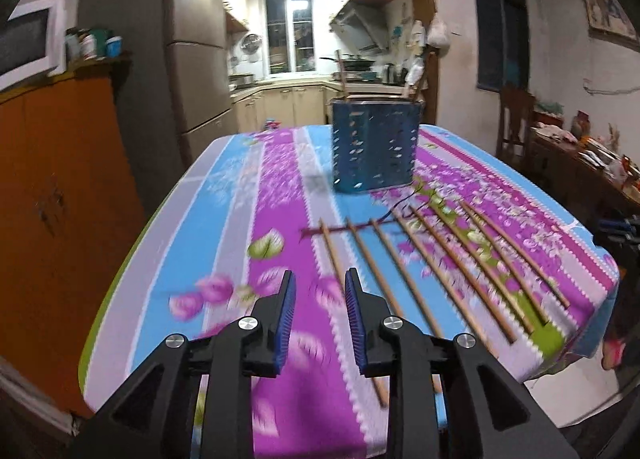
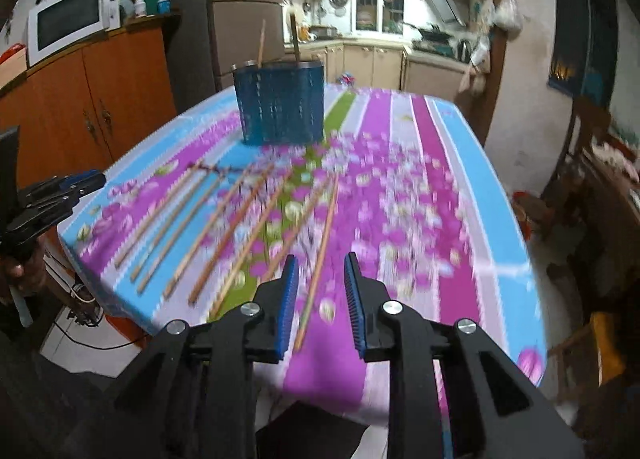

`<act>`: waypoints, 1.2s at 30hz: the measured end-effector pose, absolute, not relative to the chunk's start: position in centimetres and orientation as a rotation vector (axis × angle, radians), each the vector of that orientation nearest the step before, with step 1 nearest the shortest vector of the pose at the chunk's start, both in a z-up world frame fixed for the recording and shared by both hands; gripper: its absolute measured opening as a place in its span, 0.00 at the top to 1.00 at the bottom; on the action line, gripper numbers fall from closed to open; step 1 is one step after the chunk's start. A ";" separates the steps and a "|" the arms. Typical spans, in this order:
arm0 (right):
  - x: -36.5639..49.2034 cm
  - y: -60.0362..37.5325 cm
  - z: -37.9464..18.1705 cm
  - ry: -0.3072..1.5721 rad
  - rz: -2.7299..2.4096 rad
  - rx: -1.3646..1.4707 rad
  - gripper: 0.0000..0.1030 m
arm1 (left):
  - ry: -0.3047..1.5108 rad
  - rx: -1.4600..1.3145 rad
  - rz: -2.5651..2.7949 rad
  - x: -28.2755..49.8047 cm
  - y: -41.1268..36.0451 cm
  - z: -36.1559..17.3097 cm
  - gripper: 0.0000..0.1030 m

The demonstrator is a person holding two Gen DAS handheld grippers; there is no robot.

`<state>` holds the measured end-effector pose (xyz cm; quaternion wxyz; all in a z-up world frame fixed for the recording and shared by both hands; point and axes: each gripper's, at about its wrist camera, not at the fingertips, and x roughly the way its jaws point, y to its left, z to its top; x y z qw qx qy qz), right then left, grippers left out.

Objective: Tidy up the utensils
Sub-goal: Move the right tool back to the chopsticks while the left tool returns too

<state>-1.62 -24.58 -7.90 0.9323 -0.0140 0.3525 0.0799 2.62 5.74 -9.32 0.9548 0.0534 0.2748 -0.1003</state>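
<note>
Several wooden chopsticks (image 1: 440, 259) lie side by side on the flowered tablecloth (image 1: 240, 199). Behind them stands a blue perforated utensil holder (image 1: 376, 147) with a few sticks upright in it. My left gripper (image 1: 320, 283) hovers open over the cloth, just left of the nearest chopstick, with nothing between its blue pads. In the right wrist view the same chopsticks (image 2: 224, 231) fan out before the holder (image 2: 280, 103). My right gripper (image 2: 321, 263) is open above the rightmost chopstick (image 2: 320, 259), which shows in the gap on the cloth. The left gripper (image 2: 60, 187) shows at the left edge.
An orange cabinet (image 1: 60, 199) with a microwave (image 2: 68, 19) on top stands left of the table. A grey fridge (image 1: 196, 71) is behind it. A wooden chair (image 1: 516, 119) and a cluttered side table (image 1: 592, 155) are on the right. The table edge (image 2: 112, 299) is near.
</note>
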 end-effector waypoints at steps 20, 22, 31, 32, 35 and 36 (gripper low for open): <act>-3.8 -17.5 -13.4 0.718 0.373 -0.053 0.79 | 0.529 0.207 -0.181 -3.1 3.4 -15.0 0.68; -3.4 -16.6 -13.5 0.703 0.352 -0.079 0.79 | 0.530 0.205 -0.180 -2.8 3.2 -15.3 0.68; -2.1 -15.6 -15.0 0.704 0.267 -0.129 0.84 | 0.503 0.193 -0.188 -2.4 2.5 -16.1 0.68; -2.1 -15.6 -15.0 0.703 0.257 -0.128 0.84 | 0.506 0.193 -0.187 -2.4 2.4 -16.3 0.68; -2.0 -15.7 -15.2 0.700 0.241 -0.113 0.86 | 0.516 0.187 -0.184 -2.2 2.3 -16.7 0.68; -2.0 -15.8 -15.2 0.701 0.237 -0.098 0.86 | 0.518 0.186 -0.184 -2.1 2.3 -16.8 0.68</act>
